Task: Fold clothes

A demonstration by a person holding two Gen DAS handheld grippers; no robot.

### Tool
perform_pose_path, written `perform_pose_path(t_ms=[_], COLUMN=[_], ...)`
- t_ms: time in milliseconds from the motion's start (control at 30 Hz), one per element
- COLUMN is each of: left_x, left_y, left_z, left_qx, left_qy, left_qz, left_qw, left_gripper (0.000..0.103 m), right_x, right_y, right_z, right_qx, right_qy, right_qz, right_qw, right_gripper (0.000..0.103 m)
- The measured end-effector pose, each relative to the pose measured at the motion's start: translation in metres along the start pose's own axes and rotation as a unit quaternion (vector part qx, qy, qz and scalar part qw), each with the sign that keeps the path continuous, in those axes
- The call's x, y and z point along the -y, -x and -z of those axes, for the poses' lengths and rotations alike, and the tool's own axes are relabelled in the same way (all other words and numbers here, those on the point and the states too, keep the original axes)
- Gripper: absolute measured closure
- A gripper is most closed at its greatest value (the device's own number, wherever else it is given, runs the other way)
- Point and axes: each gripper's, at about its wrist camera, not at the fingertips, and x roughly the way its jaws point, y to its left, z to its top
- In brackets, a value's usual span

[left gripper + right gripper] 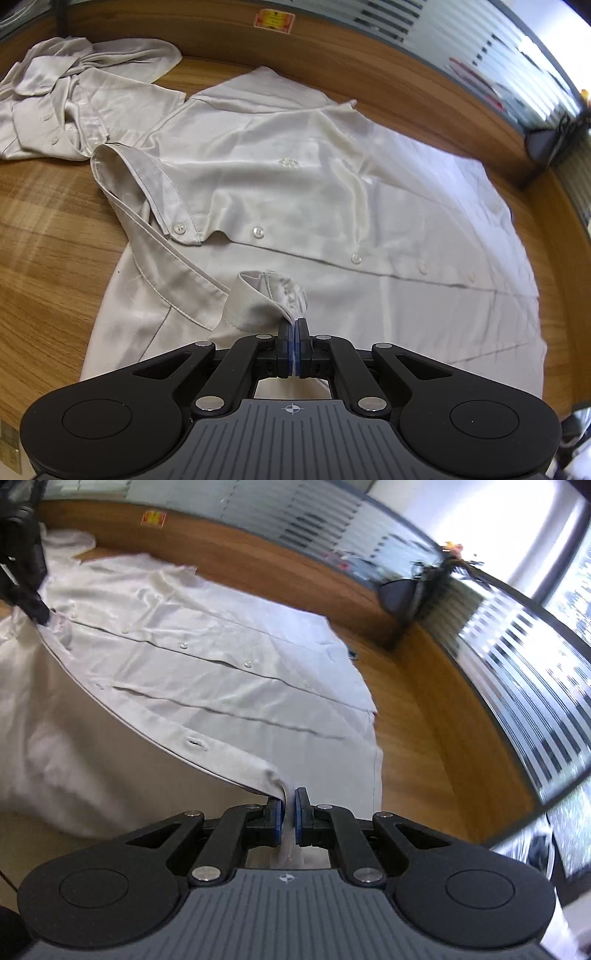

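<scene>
Crumpled shirt: a second pale satin garment bunched in a heap at the far left of the wooden table, its buttoned cuff facing the left wrist camera; its edge touches the shoulder area of the spread shirt.

Spread shirt: a pale grey-white button-up lying front side up across the middle of the table, collar toward the left, hem toward the right. A row of white buttons runs along the placket.

Collar: open and partly turned up, one button near its tip.

Left gripper: low in the left wrist view, its jaws pressed together on a bunched piece of the shirt's near edge, close to the collar end. The fabric curls up out of the pads in a small roll.

Right gripper: low in the right wrist view at the hem end. Its jaws stand nearly together with a strip of the shirt's near front edge running down between them; the cloth hugs the left pad, and a thin gap shows on the other side. The edge rises off the table in a taut line toward the left gripper, seen dark at upper left.

Buttonhole: visible on the lifted edge, just beyond the right gripper.

Background: a raised wooden rim behind the table, striped glass panels beyond it.
</scene>
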Motion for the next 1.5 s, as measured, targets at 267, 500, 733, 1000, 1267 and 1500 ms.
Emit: perform_pose_path(t_ms=[267,500,733,1000,1267,1500], left_x=[-0.016,-0.018,-0.024,-0.054,-0.053,-0.046], left_y=[-0.001,-0.003,0.004,0.037,0.035,0.002], left_z=[0.0,-0.001,-0.013,-0.008,-0.006,-0.007], left_qx=[0.018,0.021,0.038,0.047,0.026,0.004], left_qy=[0.04,0.059,0.091,0.101,-0.017,-0.06], left_qz=[-0.012,-0.015,-0.022,-0.043,-0.08,-0.079], left_qw=[0.999,0.9979,0.9949,0.9929,0.9963,0.9951], left_gripper=[0.099,0.099,0.071,0.055,0.054,0.055], right_x=[0.009,0.003,0.006,0.041,0.084,0.093], right_y=[-0.082,-0.129,-0.163,-0.196,-0.22,-0.198], right_z=[-0.064,-0.098,-0.112,-0.121,-0.136,-0.138], right_qx=[-0.048,-0.072,-0.086,-0.113,-0.155,-0.163], right_qy=[0.129,0.224,0.263,0.226,0.134,0.132], right_qz=[-0.04,-0.068,-0.094,-0.156,-0.209,-0.244], right_qw=[0.99,0.969,0.956,0.955,0.956,0.947], right_gripper=[0.096,0.096,0.091,0.074,0.061,0.047])
